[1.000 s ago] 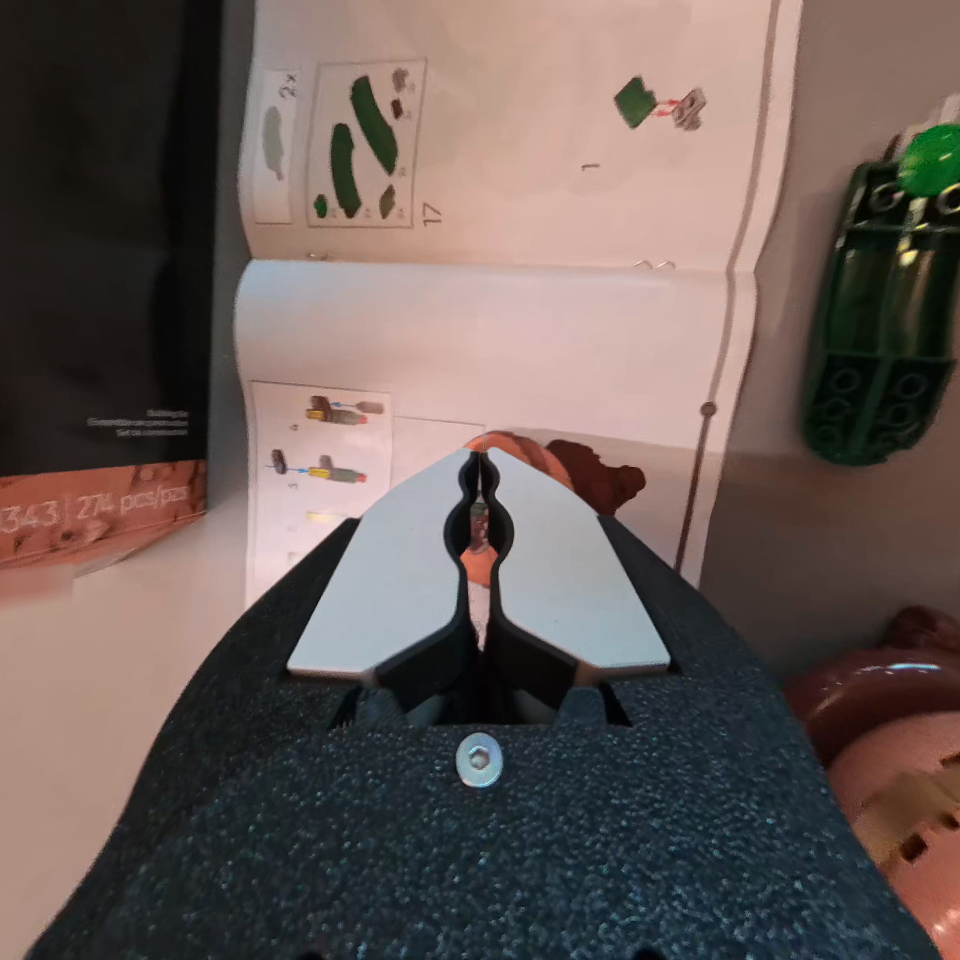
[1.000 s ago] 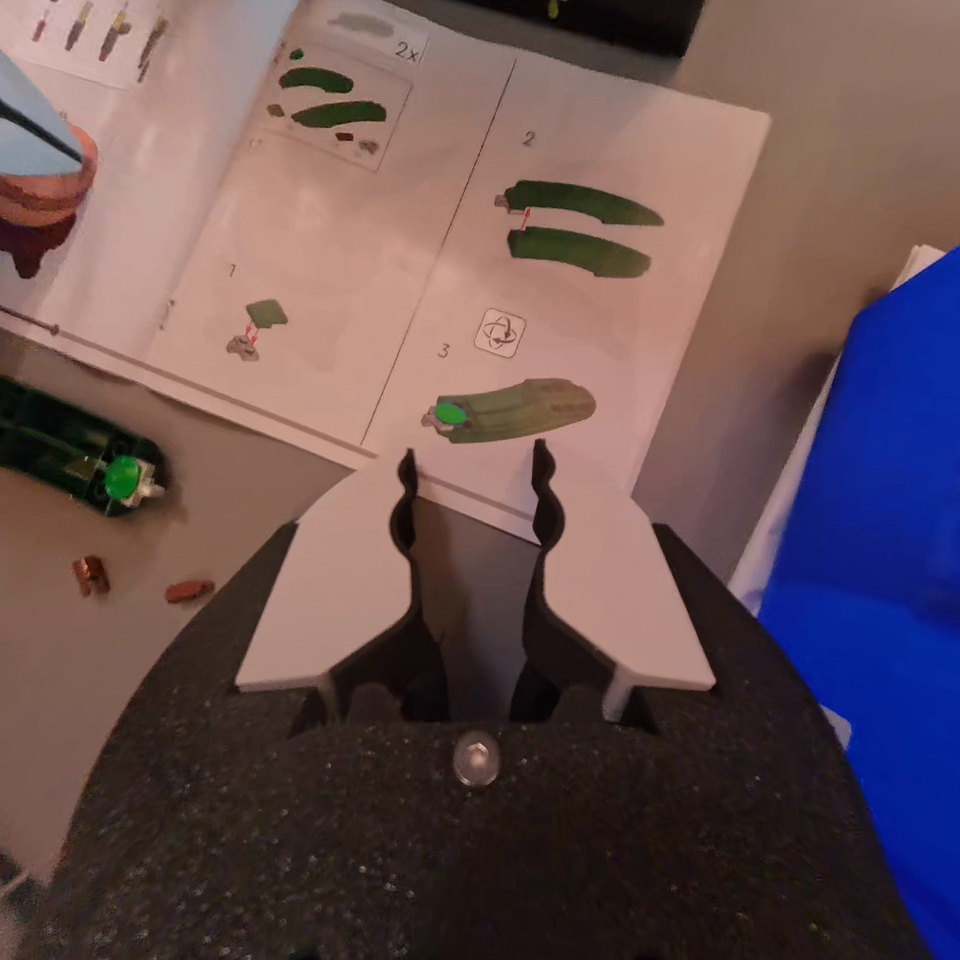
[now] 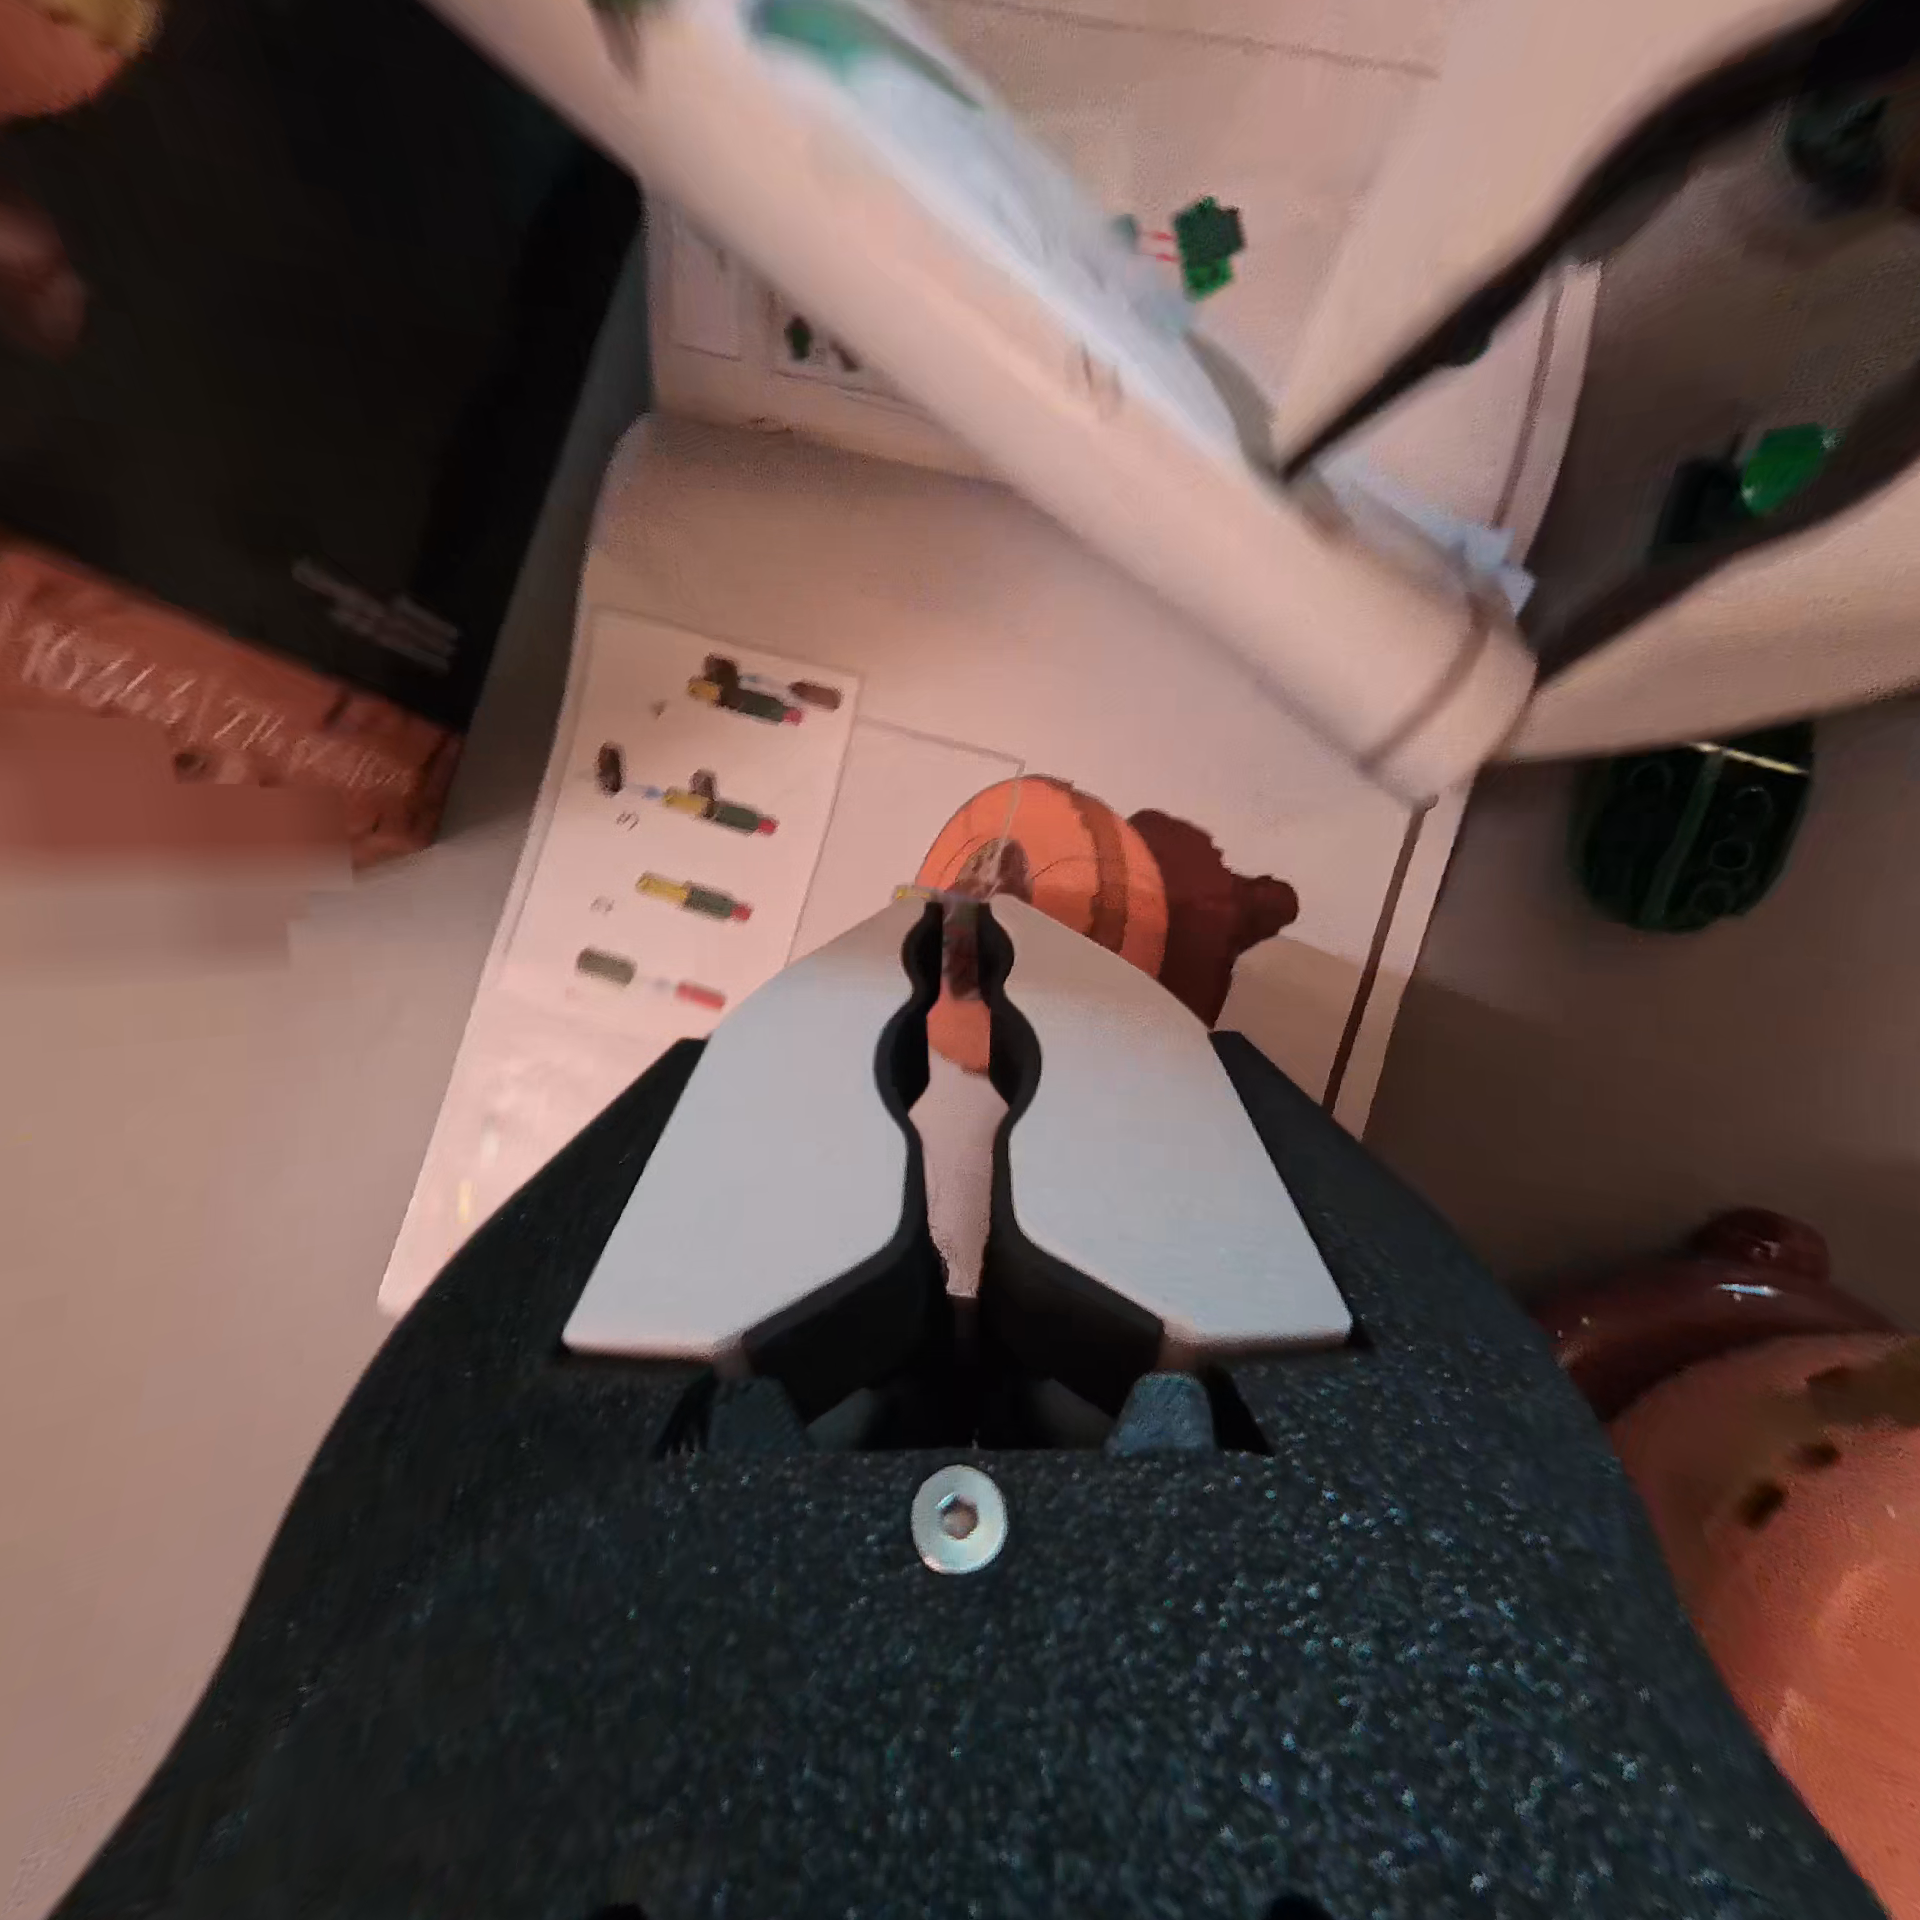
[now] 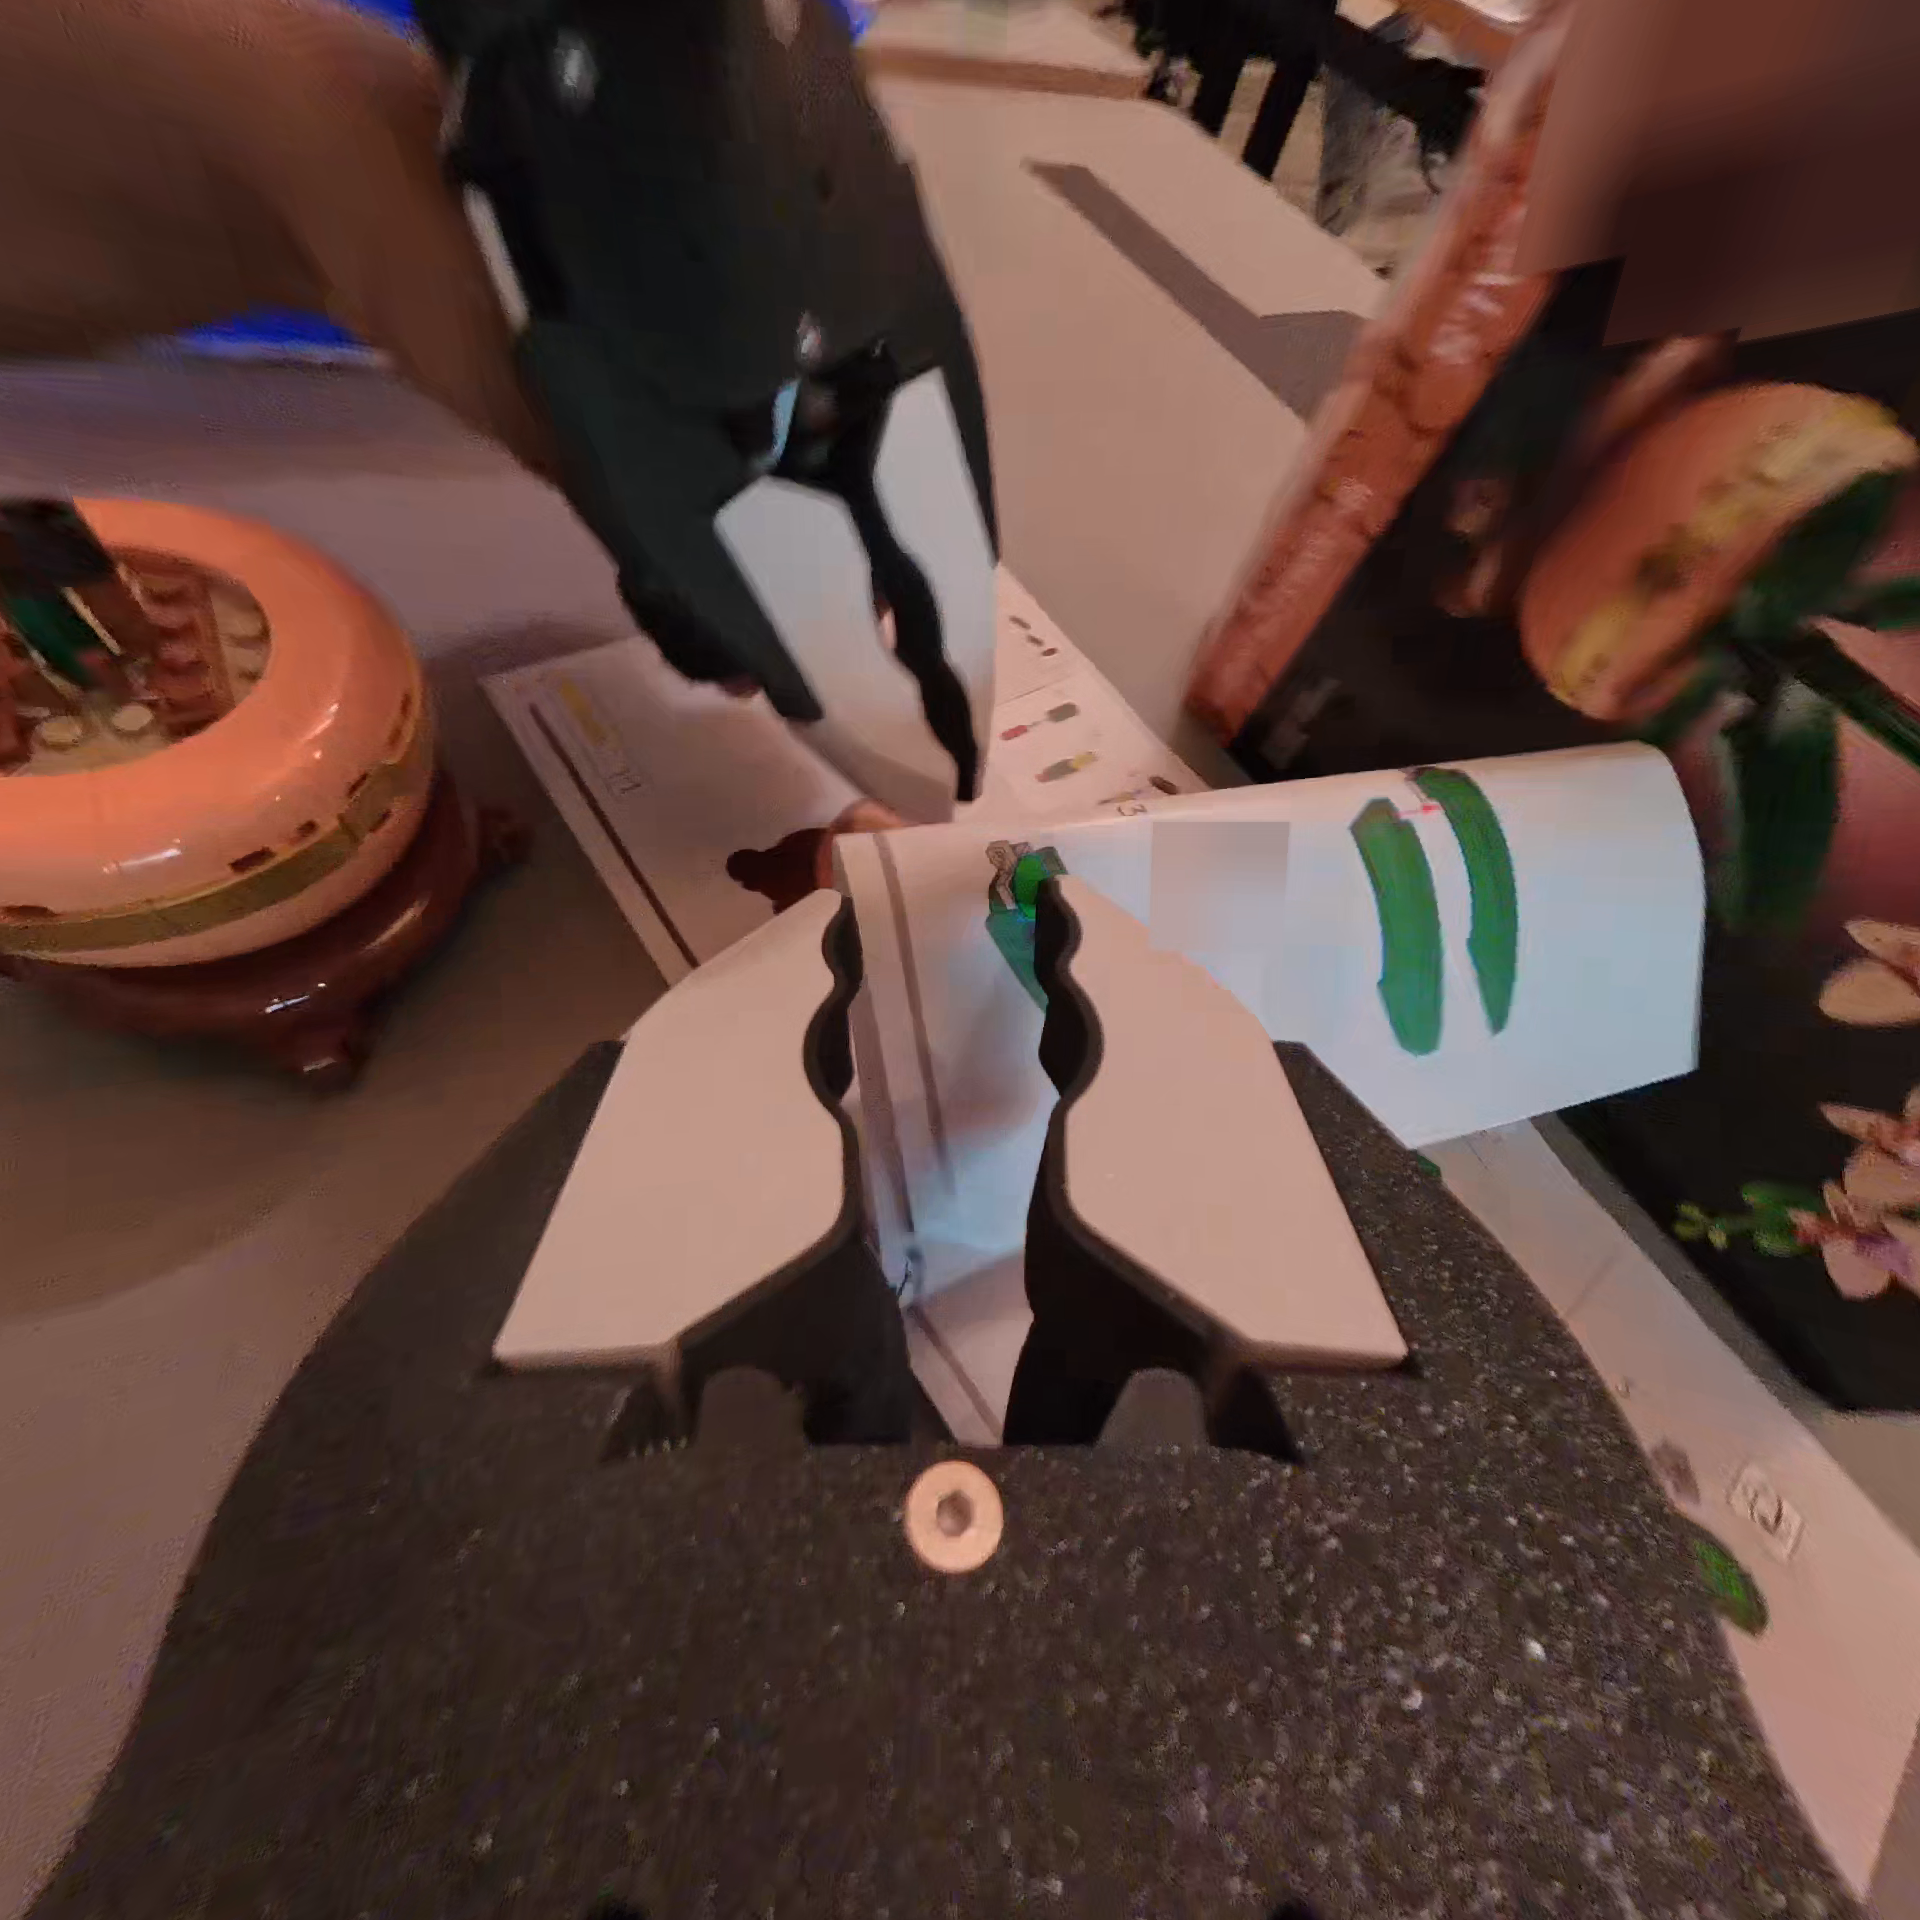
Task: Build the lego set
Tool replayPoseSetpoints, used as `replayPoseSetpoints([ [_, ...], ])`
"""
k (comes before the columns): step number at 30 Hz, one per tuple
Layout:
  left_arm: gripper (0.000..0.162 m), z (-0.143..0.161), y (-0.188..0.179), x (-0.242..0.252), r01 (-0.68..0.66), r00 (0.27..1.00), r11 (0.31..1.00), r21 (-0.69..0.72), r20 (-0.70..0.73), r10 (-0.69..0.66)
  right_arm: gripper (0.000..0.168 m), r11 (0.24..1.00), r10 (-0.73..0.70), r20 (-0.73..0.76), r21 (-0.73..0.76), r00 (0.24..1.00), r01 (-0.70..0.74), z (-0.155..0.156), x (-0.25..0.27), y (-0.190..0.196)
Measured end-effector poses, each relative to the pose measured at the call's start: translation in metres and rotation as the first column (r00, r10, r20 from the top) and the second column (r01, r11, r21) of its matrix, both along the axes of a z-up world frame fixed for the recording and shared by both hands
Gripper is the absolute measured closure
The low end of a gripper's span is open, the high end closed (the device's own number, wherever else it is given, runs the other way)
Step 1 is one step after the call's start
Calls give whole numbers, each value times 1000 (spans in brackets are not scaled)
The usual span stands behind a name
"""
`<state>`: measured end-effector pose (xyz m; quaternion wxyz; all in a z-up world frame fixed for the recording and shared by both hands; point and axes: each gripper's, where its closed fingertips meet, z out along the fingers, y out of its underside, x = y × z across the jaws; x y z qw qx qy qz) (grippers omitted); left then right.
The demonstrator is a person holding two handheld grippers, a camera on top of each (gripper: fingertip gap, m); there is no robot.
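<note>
The instruction booklet lies open on the table. My left gripper is shut, its tips pressing on the near page over a printed pot picture; it also shows in the right wrist view. My right gripper is open, and the edge of a lifted, curled page with green leaf drawings lies between its fingers. That page shows blurred in the left wrist view. The built orange pot model on its brown base stands to the left. A dark green leaf piece lies right of the booklet.
The black set box stands left of the booklet in the left wrist view and shows at the right in the right wrist view. The pot model sits close to my left gripper's right side. Bare grey table lies below the pot. Tip to tip, the grippers are about 7 cm apart. The dark green leaf piece sits 8 cm or so from the ends of my right fingers.
My right gripper has swung over to the booklet and raised one page, which now curls up. My left gripper stays on the near page, its jaws slightly less tight.
</note>
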<state>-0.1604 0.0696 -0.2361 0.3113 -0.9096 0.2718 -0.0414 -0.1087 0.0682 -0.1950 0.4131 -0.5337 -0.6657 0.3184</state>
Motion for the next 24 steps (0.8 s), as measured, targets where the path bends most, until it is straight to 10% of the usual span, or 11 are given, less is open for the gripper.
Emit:
replayPoseSetpoints([
  [9,155,42,-7,-41,-215,977,945,245,49,210,135,954,220,137,176,966,-243,-17,-24,-45],
  [14,154,13,-5,-28,-198,977,969,147,111,182,134,937,277,103,193,955,-293,-13,-29,-51],
  [24,154,-6,-10,-28,-200,969,977,80,162,185,132,872,476,-400,331,783,-360,84,-20,-86],
])
